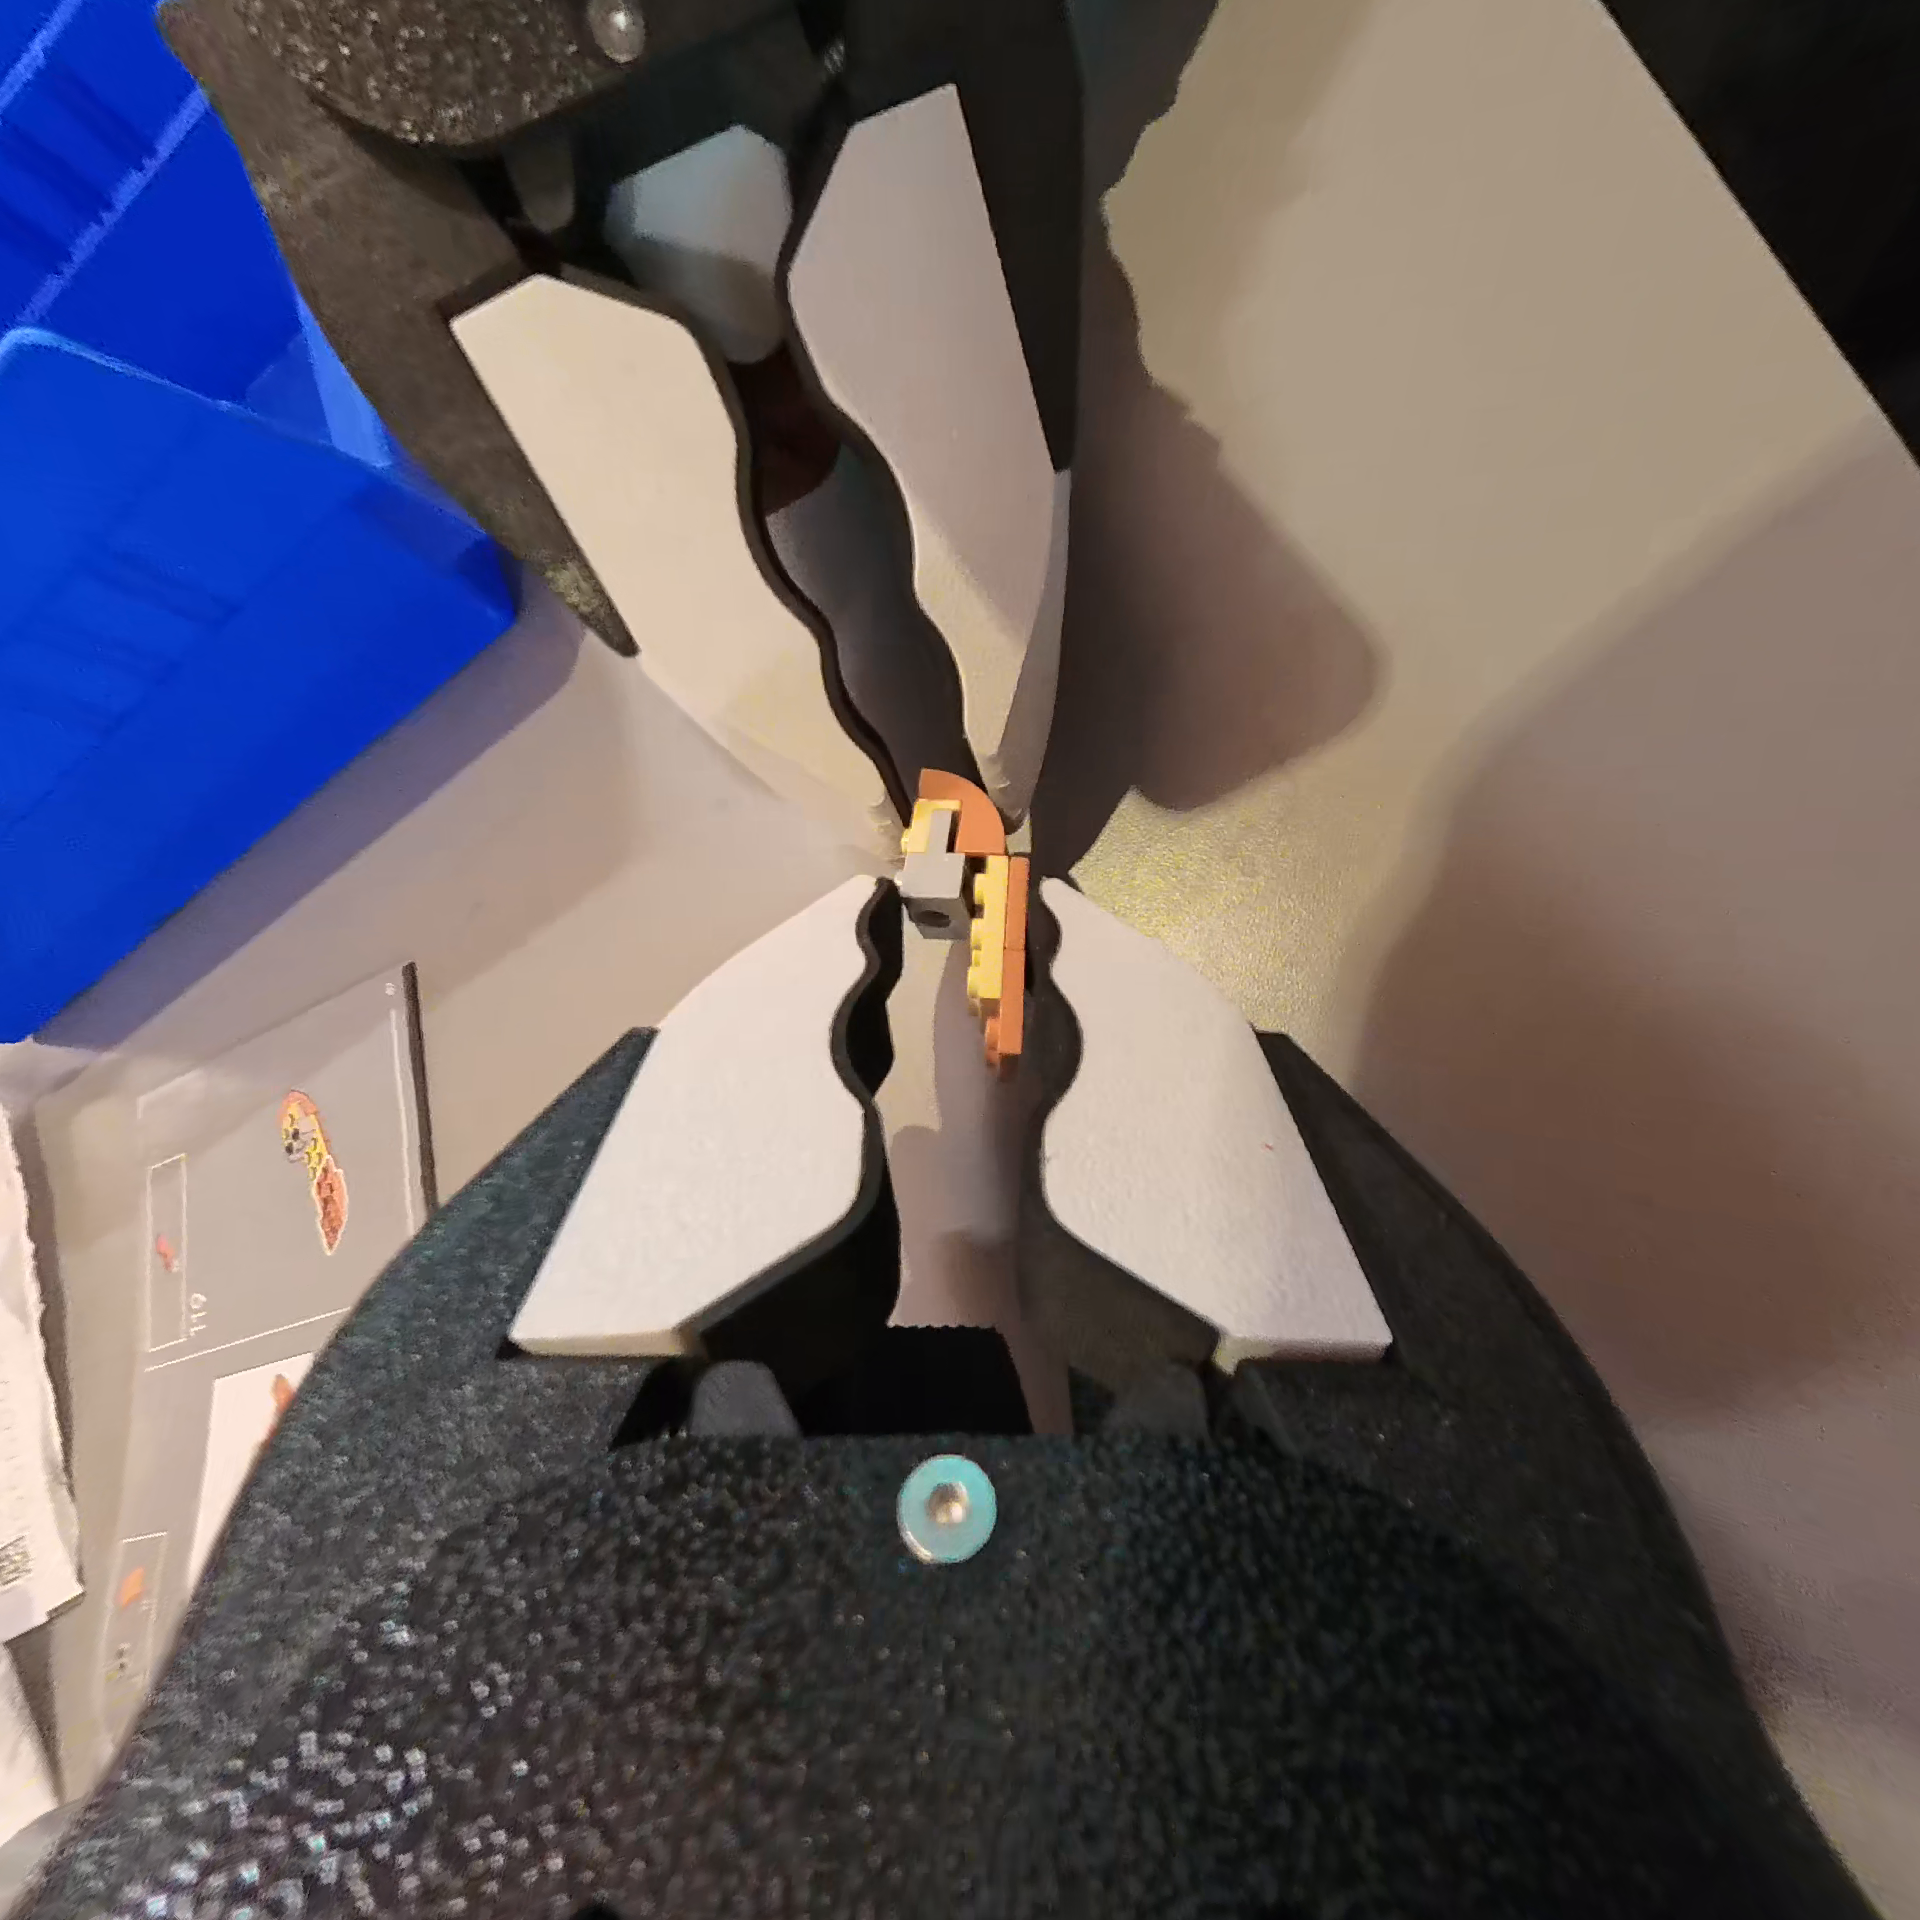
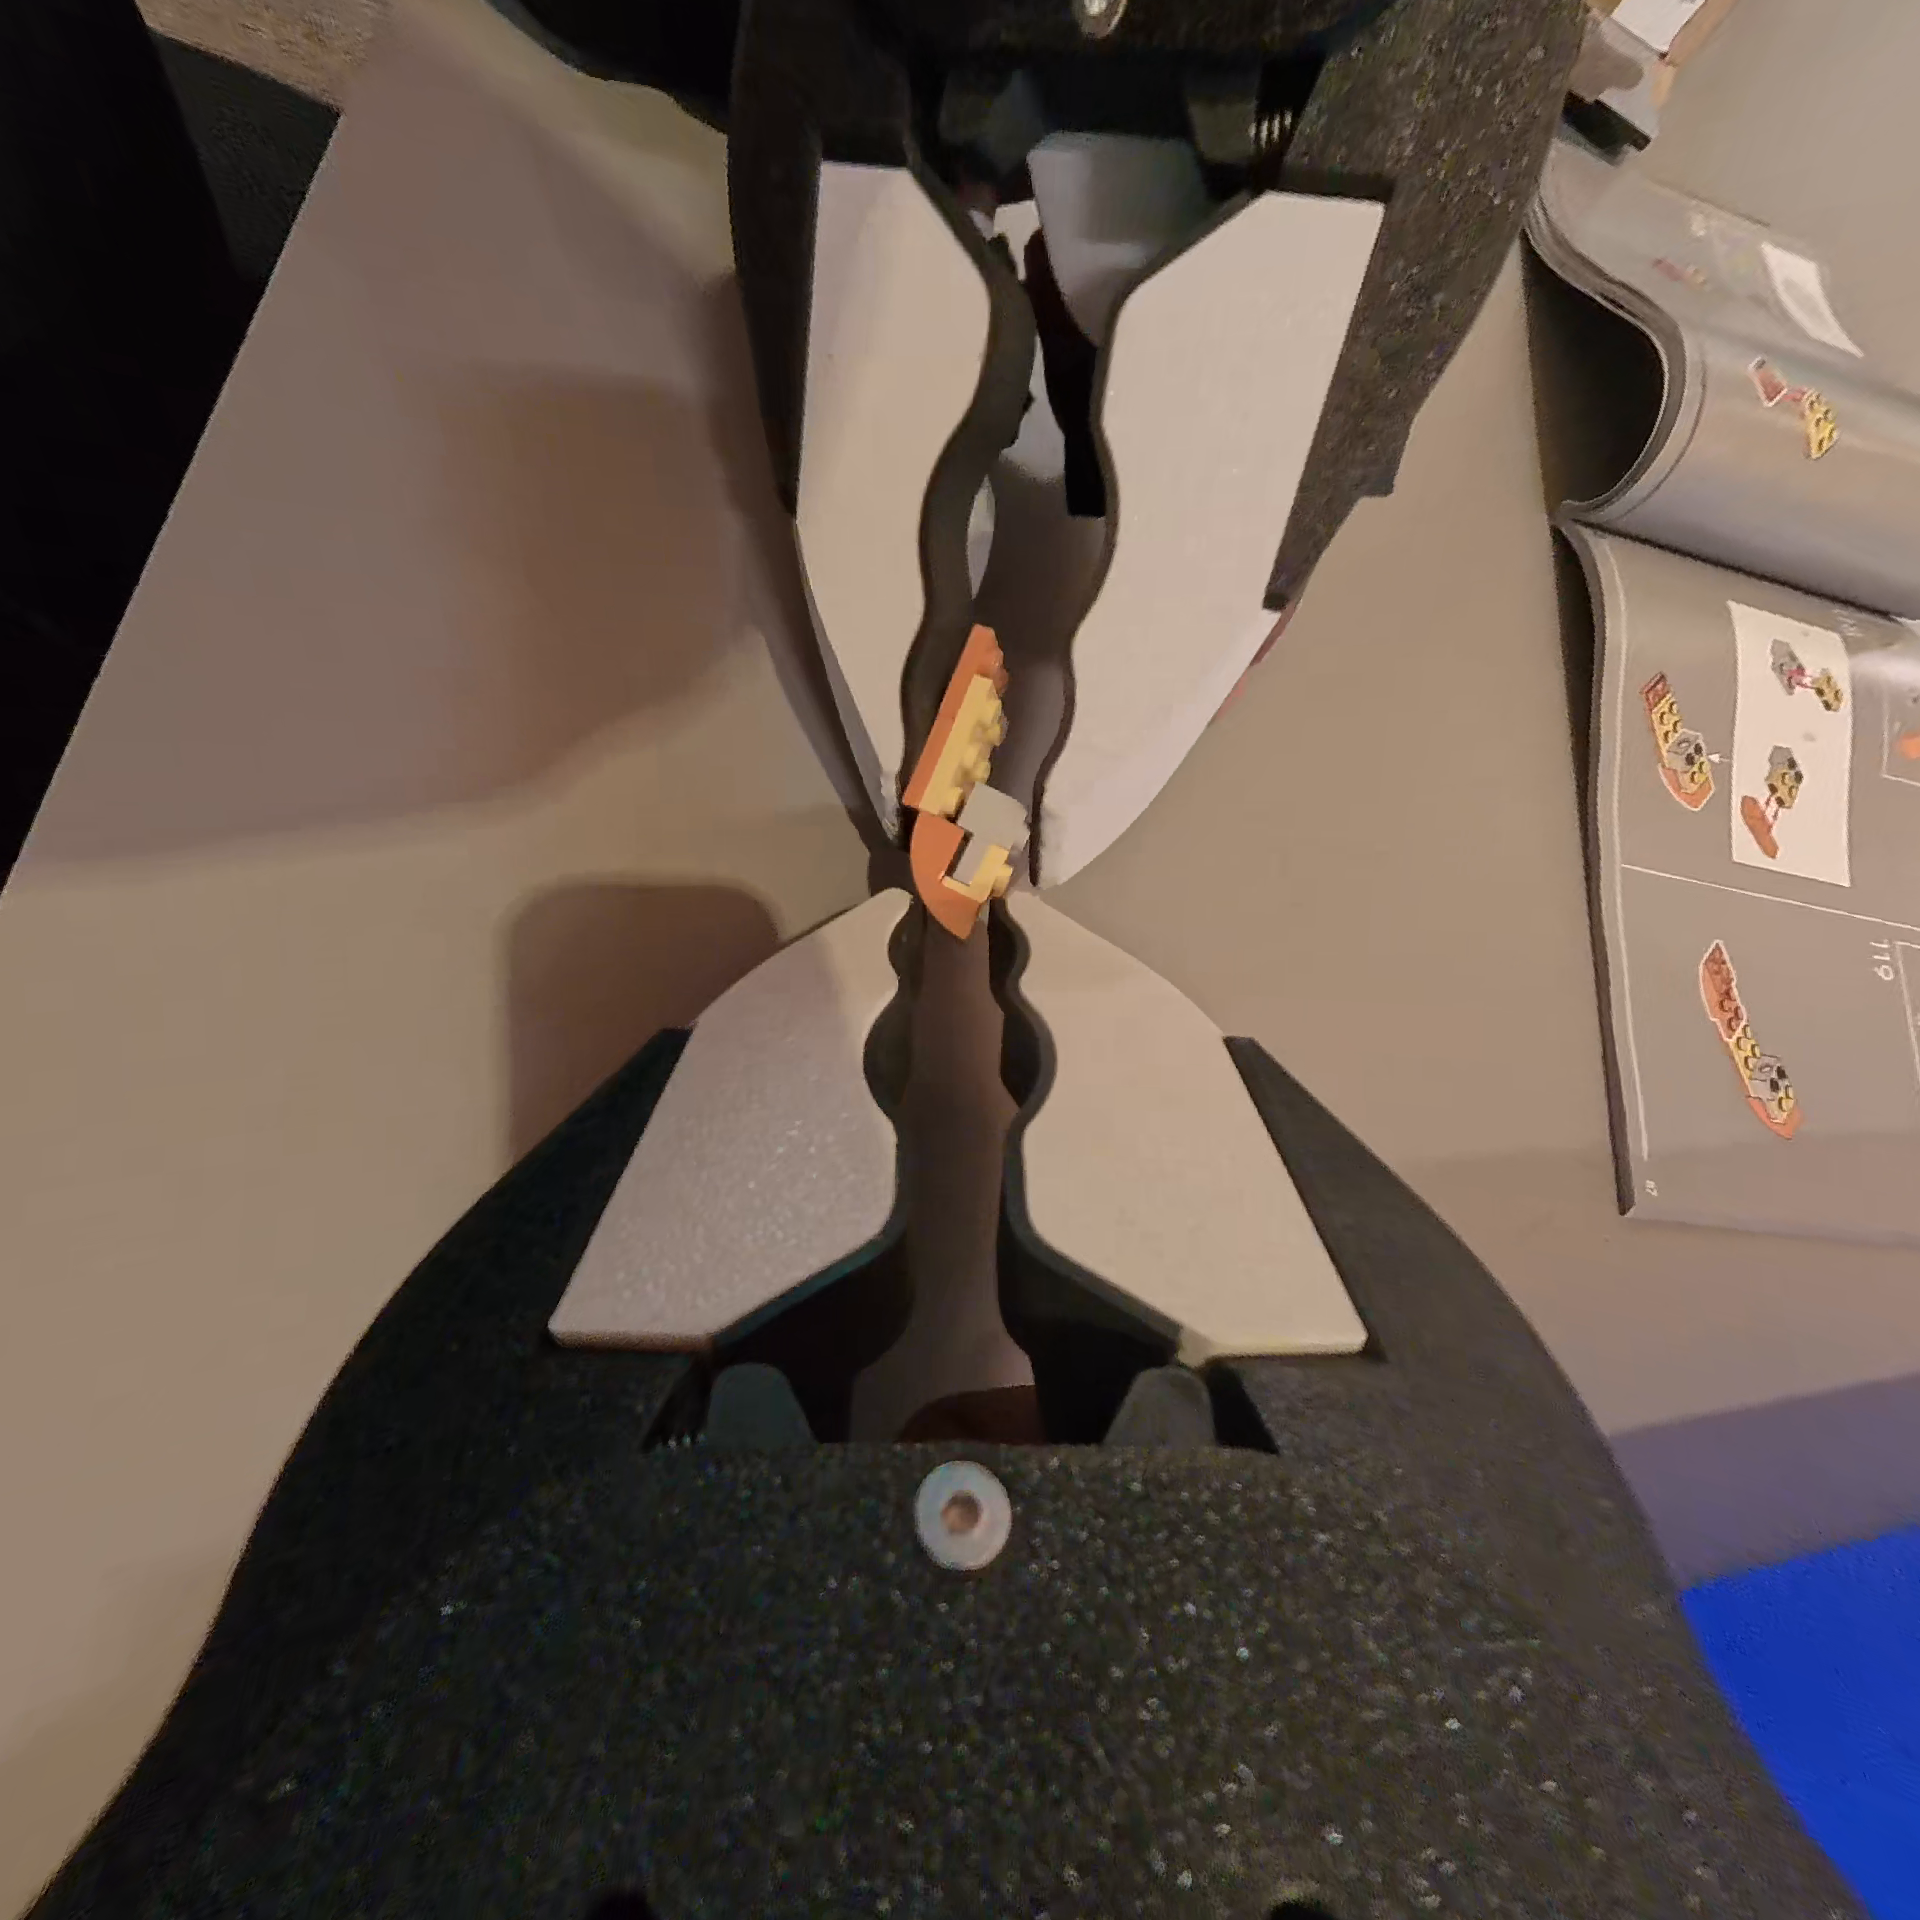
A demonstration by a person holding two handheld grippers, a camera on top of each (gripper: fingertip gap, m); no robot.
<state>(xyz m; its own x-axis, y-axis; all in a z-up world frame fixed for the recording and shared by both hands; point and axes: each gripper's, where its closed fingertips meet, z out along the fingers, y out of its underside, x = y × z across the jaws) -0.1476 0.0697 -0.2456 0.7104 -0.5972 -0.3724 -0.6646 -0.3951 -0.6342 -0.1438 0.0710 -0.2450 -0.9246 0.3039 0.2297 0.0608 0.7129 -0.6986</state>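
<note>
1. Seen first from the left wrist view, the left gripper (image 1: 961,914) has its jaws closed on a small brick assembly (image 1: 987,925) of orange, yellow and grey pieces, held at the very tips. The grey block sits toward 9 o'clock, the orange strip runs along the 3 o'clock pad.
2. Opposite, the right gripper (image 1: 961,821) comes in from 12 o'clock and pinches the rounded orange end of the same assembly, tip to tip with the left.
3. A blue bin (image 1: 187,582) stands at 9 o'clock and an open instruction booklet (image 1: 260,1174) lies at 7 o'clock on the counter (image 1: 1507,727).
4. From the right wrist view, the right gripper (image 2: 956,914) grips the rounded orange end at its tips; the long studded part of the brick assembly (image 2: 961,769) lies between the left gripper (image 2: 966,800) pads at 12 o'clock.
5. The instruction booklet (image 2: 1756,852) lies open at 3 o'clock.
6. Judging from this, both holds are shallow, so pressure should stay squarely along the stud line, with no twisting, lest the pieces pivot out.
</note>
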